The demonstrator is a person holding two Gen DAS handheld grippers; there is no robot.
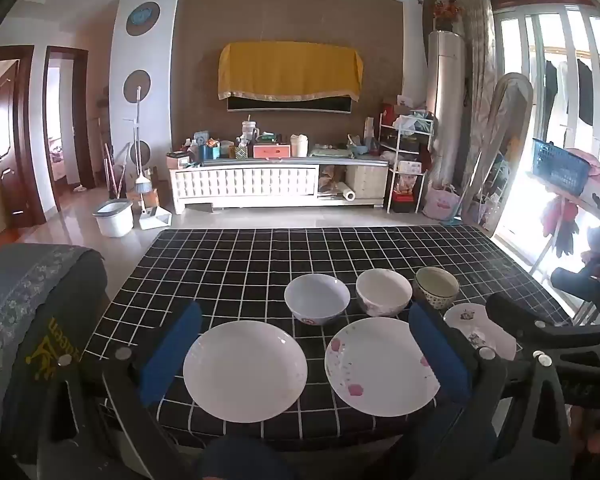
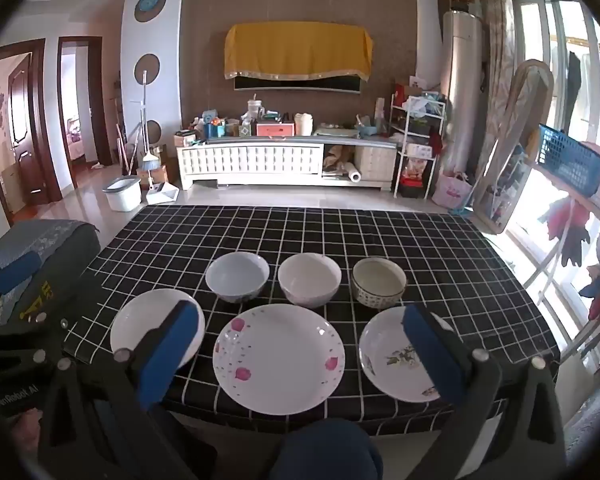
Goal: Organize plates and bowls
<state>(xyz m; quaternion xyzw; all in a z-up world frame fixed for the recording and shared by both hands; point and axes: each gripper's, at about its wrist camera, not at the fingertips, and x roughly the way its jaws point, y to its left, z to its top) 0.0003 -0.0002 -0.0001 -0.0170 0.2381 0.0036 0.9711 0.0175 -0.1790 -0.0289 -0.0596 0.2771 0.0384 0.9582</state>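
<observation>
Left gripper (image 1: 304, 356): jaws fully wide, empty.
Right gripper (image 2: 300, 354): the same.
Plates (image 2: 278, 356): three along the table's (image 2: 440, 240) near edge.
Bowls (image 2: 309, 279): three just behind.
Handling: likely stiff, glossy, breakable; best pinched at rims.

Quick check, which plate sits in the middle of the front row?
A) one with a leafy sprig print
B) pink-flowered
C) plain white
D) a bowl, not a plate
B: the pink-flowered plate lies between the plain white plate and the sprig plate, with three bowls in a row behind.
</observation>
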